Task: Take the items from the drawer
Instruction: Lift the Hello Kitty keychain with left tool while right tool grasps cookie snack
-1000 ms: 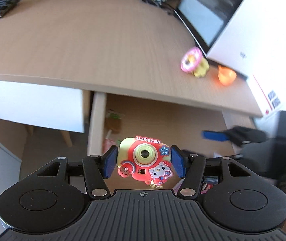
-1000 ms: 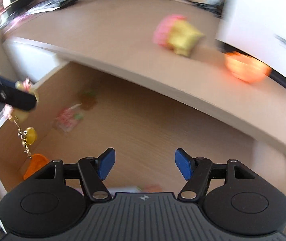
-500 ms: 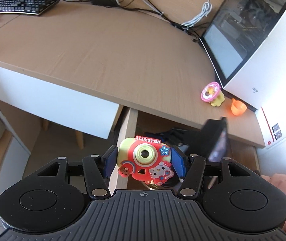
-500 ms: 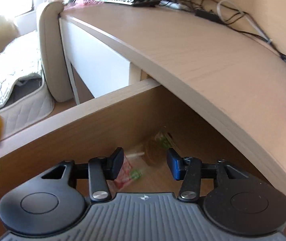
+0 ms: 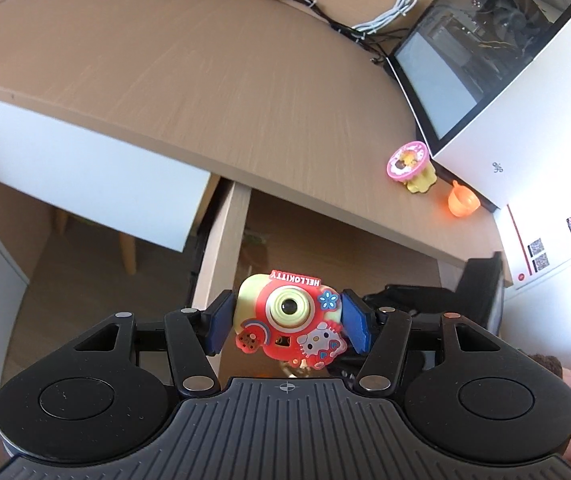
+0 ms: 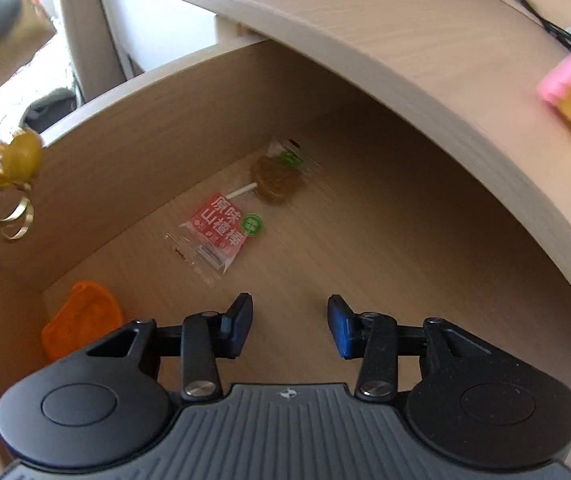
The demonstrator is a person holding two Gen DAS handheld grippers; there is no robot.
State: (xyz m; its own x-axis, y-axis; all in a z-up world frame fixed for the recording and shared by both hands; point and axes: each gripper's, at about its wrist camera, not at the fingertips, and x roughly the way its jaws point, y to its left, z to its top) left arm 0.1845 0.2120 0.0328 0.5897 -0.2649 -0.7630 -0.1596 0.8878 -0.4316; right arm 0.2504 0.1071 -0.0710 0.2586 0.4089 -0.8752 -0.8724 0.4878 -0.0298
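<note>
We are holding the toy camera [image 5: 289,320] in the left gripper [image 5: 287,322], its jaws clamped on both sides, above the open drawer [image 6: 365,216]. Our right gripper [image 6: 289,322] is dipping into that drawer; its jaws have just been narrowing with nothing between them. A lollipop packet [image 6: 241,210] and an orange piece [image 6: 81,324] are lying inside. Two small toys [image 5: 429,178] are sitting on the wooden worktop [image 5: 205,80], beside a white computer case [image 5: 525,100].
</note>
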